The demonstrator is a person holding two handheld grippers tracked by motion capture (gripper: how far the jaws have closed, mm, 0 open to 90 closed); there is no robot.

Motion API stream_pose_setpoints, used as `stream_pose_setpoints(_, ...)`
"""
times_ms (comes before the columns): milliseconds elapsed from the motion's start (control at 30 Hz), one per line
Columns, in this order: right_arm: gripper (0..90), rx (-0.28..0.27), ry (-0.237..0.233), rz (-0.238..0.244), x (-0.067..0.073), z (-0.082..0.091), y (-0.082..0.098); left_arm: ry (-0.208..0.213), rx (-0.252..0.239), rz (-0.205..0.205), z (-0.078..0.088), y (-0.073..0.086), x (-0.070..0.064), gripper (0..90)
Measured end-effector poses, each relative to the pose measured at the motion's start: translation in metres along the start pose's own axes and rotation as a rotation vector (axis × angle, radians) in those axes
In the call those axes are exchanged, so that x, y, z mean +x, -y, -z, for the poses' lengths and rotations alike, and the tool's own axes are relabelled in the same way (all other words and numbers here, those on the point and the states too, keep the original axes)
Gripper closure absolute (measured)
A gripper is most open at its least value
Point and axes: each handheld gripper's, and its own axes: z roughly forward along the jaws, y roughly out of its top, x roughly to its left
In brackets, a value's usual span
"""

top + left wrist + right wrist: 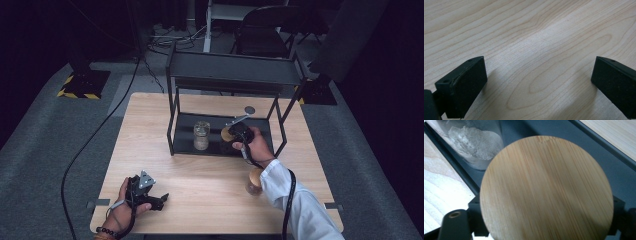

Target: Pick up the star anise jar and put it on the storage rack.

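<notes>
My right gripper (234,133) reaches into the black rack's lower tray (185,145). Its jaws stand on either side of a jar with a round bamboo lid (546,190), open and not pressing on it. The same lid (227,134) shows as a tan disc at the gripper's tip. Just left of it on the tray stands a glass jar (201,135) holding pale powder (474,142). My left gripper (161,199) rests near the table's front left edge. It is open, with only bare wood between its jaws (539,82).
A second bamboo-lidded jar (254,182) stands on the table beside the right forearm. The rack's top shelf (230,67) overhangs the tray, with thin posts at the corners. A small grey disc (249,110) lies behind the tray. A cable runs off the table's left side.
</notes>
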Motion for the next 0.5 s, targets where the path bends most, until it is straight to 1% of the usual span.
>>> stream_pose_setpoints(133, 15.1, 0.005, 0.005, -0.008, -0.0013, -0.0002, 0.0007, 0.000, 0.000, 0.000, 0.0000, 0.0000, 0.0000, 0.0)
stream_pose_setpoints(167, 13.7, 0.010, 0.003, -0.015, -0.0012, -0.0003, 0.0009, 0.000, 0.000, 0.000, 0.0000, 0.0000, 0.0000, 0.0)
stream_pose_setpoints(233, 11.5, 0.024, 0.006, -0.013, -0.0017, -0.0008, 0.0016, 0.000, 0.000, 0.000, 0.0000, 0.0000, 0.0000, 0.0)
stream_pose_setpoints(300, 9.6, 0.033, -0.001, -0.013, -0.0023, -0.0013, 0.0026, 0.000, 0.000, 0.000, 0.0000, 0.0000, 0.0000, 0.0)
stream_pose_setpoints(400, 7.3, 0.038, 0.001, -0.013, -0.0030, -0.0012, 0.0040, 0.000, 0.000, 0.000, 0.0000, 0.0000, 0.0000, 0.0)
stream_pose_setpoints(500, 5.4, 0.029, -0.005, -0.012, -0.0041, 0.0001, 0.0051, 0.000, 0.000, 0.000, 0.0000, 0.0000, 0.0000, 0.0)
